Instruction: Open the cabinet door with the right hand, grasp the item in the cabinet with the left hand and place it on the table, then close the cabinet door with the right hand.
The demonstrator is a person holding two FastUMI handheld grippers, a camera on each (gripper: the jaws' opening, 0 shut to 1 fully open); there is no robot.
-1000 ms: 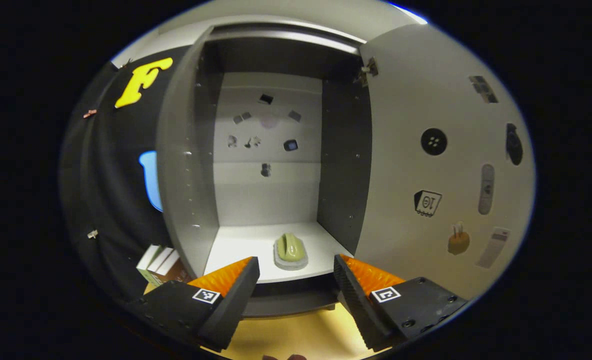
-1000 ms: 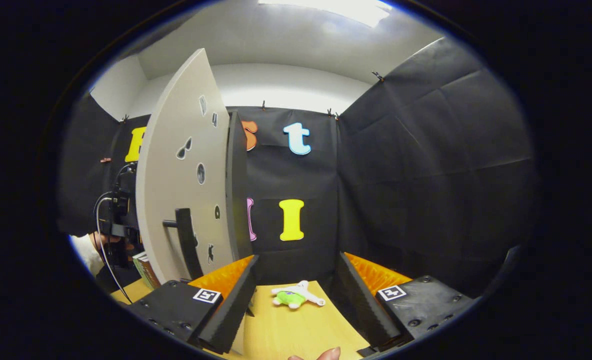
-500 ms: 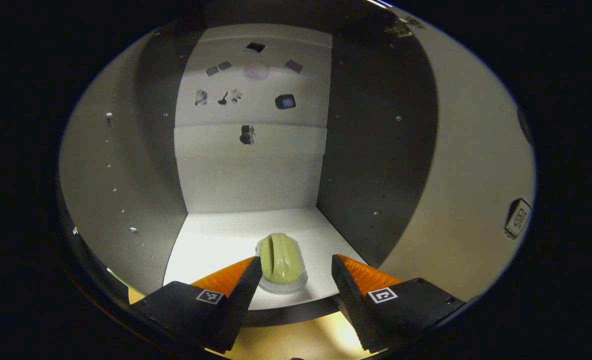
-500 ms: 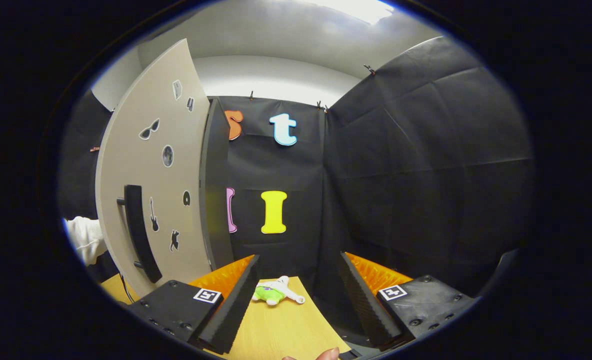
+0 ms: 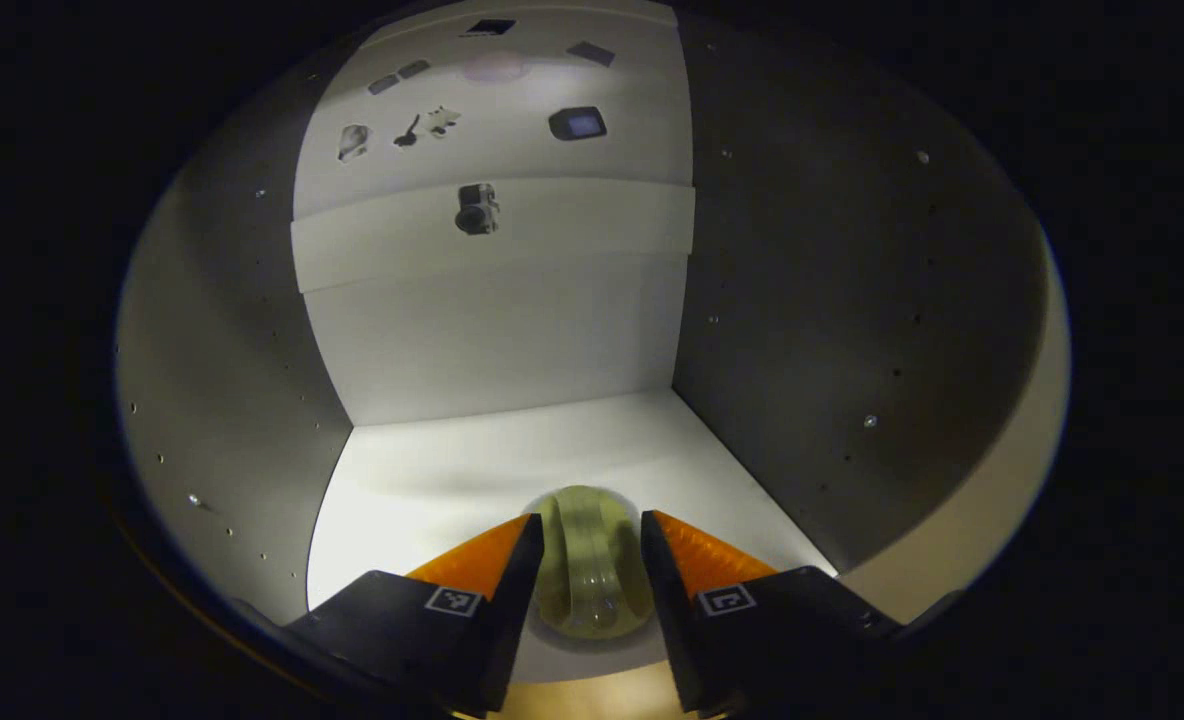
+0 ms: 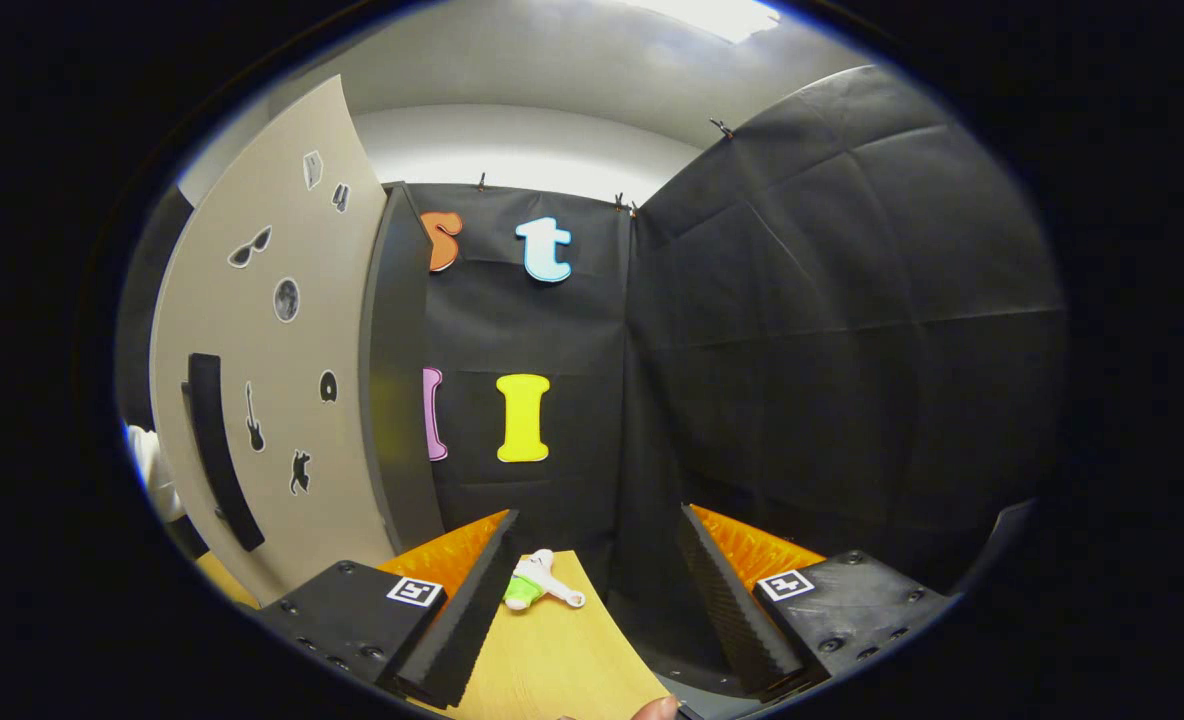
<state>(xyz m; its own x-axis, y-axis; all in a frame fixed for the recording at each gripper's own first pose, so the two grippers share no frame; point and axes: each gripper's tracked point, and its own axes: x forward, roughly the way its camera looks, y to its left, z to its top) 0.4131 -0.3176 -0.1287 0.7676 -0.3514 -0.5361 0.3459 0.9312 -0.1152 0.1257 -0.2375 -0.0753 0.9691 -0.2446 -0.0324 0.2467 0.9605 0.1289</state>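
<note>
White cabinet floor carries the green item at its front edge, between the left gripper's spread fingers, contact unclear; right gripper spread over the wooden tabletop beside the open door.

Cabinet shelf — green item; table — toy.

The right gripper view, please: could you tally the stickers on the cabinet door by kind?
Sunglasses: 1
Round disc: 1
Guitar: 1
Animal figure: 1
Small dark blob: 1
Unclear ones near the top: 2
Total: 7
</note>
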